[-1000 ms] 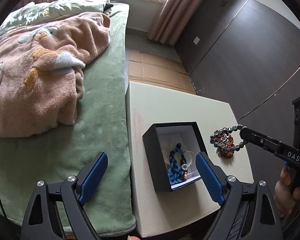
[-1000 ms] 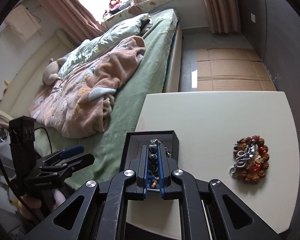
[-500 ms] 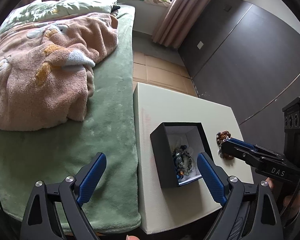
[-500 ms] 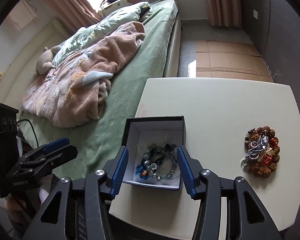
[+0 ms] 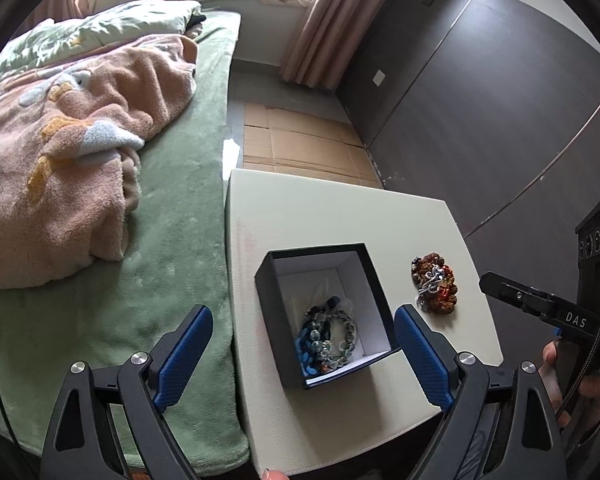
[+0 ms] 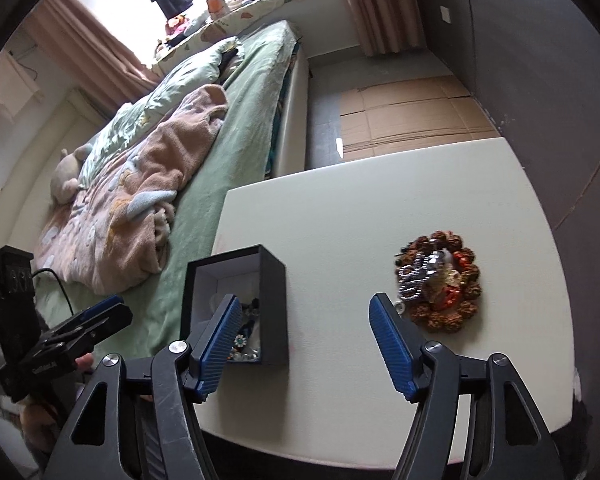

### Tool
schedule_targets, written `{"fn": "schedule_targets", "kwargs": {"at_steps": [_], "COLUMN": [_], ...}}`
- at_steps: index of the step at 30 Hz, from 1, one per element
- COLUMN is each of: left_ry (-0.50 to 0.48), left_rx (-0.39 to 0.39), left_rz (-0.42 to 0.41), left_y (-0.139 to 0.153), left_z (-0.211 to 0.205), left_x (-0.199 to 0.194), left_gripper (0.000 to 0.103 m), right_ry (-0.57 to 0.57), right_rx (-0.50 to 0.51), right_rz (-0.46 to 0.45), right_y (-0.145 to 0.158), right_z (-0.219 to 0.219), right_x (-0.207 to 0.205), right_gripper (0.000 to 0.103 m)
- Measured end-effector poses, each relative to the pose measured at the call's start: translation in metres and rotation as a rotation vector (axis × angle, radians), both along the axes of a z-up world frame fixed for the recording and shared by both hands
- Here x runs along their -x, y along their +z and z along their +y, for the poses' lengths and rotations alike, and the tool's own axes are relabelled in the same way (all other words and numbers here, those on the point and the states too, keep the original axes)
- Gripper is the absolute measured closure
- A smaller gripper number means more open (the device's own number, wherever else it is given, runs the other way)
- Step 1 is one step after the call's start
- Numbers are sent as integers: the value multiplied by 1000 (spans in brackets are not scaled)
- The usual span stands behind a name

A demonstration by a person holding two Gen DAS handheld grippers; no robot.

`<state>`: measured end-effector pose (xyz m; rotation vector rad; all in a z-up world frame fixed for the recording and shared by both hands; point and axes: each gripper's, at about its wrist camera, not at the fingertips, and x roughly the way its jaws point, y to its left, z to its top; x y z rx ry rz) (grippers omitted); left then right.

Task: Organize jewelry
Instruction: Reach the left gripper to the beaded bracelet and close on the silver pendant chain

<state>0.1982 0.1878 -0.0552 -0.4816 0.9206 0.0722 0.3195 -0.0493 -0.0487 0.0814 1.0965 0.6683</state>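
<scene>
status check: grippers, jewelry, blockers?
Left gripper open, empty. Right gripper opening, empty. Beaded bracelets in black box; jewelry pile on table. No blockers.

A counter [image 5: 340,216] stands beside the bed [image 5: 172,208]. On it sits an open box [image 5: 374,280] nearer the bed, bracelets [image 5: 328,338] inside; a jewelry pile [image 6: 440,280] lies apart, on the box's far side from the bed
</scene>
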Motion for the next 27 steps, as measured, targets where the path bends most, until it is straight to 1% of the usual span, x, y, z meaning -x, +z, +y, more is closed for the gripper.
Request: {"fn": "schedule_targets", "kwargs": {"at_steps": [3, 6, 9, 12, 17, 20, 22, 24, 27], "left_ry": [-31, -65, -99, -137, -195, -232, -259, -292, -340], "left_rx": [-7, -13, -39, -58, -75, -97, -112, -132, -165], "left_rz": [-4, -12, -21, -17, -10, -4, 8, 17, 28], "left_y": [4, 7, 12, 14, 13, 12, 10, 7, 2], "left_z": [-13, -28, -46, -62, -90, -107, -119, -133, -150], "left_x": [-11, -24, -35, -48, -71, -83, -92, -101, -111], "left_gripper": [11, 11, 11, 11, 11, 16, 25, 30, 34], "right_ry": [-45, -89, -128, -181, -213, -240, -260, -276, -296], "right_rx": [-5, -18, -40, -40, -89, -119, -131, -145, -165], "right_rz": [4, 28, 57, 56, 69, 98, 111, 122, 134], "right_y": [0, -4, -10, -15, -24, -30, -35, -38, -44], "right_z": [-23, -45, -64, -82, -107, -121, -132, -141, -156], "right_x": [-8, -18, -25, -27, -32, -37, -40, -41, -43], "right_gripper": [36, 36, 35, 35, 35, 35, 35, 35, 35]}}
